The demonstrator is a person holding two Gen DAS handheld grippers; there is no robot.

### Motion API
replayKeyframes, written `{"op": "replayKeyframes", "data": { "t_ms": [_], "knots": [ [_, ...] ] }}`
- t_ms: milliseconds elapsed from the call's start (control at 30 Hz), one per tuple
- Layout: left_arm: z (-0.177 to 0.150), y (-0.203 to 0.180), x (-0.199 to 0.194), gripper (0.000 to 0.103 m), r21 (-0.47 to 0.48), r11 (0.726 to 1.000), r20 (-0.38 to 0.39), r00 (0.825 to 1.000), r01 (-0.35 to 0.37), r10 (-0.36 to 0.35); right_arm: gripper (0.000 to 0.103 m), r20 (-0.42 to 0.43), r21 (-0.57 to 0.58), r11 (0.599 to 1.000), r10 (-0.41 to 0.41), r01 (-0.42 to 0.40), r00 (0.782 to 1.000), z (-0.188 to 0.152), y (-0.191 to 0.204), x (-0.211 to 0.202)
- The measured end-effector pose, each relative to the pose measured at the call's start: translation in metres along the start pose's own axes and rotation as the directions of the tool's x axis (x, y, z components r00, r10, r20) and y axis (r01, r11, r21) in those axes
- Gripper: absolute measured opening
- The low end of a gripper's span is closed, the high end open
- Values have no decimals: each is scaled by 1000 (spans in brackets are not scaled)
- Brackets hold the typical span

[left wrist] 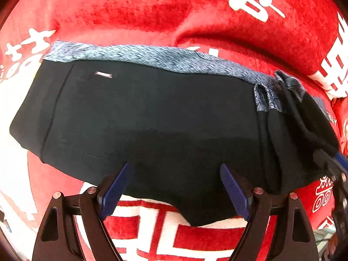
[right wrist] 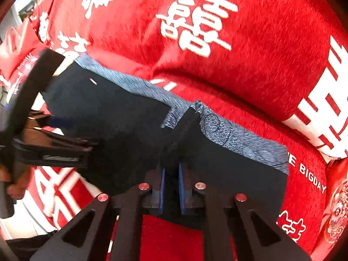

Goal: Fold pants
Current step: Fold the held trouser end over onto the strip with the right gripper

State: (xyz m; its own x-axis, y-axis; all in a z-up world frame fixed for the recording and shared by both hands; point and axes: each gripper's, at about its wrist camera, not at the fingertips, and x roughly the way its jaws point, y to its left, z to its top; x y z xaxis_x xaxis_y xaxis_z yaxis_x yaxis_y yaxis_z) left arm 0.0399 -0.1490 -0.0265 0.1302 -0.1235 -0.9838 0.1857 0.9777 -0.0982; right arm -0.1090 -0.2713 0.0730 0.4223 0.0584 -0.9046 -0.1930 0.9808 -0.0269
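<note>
Right tongs [right wrist: 171, 187] pinching matte black pants [right wrist: 130, 117]

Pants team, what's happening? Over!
Left gripper open over pants. Right gripper shut on pants near grey waistband. Pants on red blanket, partly folded. Nothing blocking.

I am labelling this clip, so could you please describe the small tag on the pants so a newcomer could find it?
On the red blanket with white characters lie black pants with a blue-grey heathered waistband. Just below that band, near its left end in the left wrist view, sits a tiny pale rectangular tag, the only light mark on the black fabric.
</note>
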Motion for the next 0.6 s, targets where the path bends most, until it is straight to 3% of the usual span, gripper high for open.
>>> {"op": "replayKeyframes", "data": {
  "t_ms": [100,167,200,267,300,333,367,467,533,600],
  "knots": [
    [-1,8,2,85,-31,999,-18,1000,-20,19,12,-75,5,1000,15,-15,997,-3,24,30],
    [2,12,5,85,-57,998,-31,999,-37,35,17,-117,-27,999,-33,30,993,-8,37,52],
    [3,13,3,85,-63,997,-28,999,-43,41,18,-93,-45,997,-61,56,994,-10,42,49],
    [8,11,-2,85,-48,998,-8,999,-48,48,26,-64,-46,998,-40,37,997,-14,42,34],
    [10,9,-5,85,-32,998,-1,998,-57,57,43,-59,-21,999,27,-28,998,-17,35,22],
    [13,4,-9,85,-10,998,4,998,-66,66,57,-39,28,994,109,-108,993,-19,22,9],
    [15,0,-13,85,1,998,8,998,-64,64,60,-1,79,986,149,-148,989,-22,5,-5],
    [27,-24,-28,85,33,999,37,999,-30,29,63,69,234,965,106,-120,992,-29,-64,-31],
    [35,-43,-37,85,54,999,61,998,7,-10,63,71,419,901,91,-112,993,-37,-132,-27],
    [43,-70,-46,85,94,994,81,995,52,-60,63,72,597,792,109,-131,991,-52,-195,-14]
  ]
}}
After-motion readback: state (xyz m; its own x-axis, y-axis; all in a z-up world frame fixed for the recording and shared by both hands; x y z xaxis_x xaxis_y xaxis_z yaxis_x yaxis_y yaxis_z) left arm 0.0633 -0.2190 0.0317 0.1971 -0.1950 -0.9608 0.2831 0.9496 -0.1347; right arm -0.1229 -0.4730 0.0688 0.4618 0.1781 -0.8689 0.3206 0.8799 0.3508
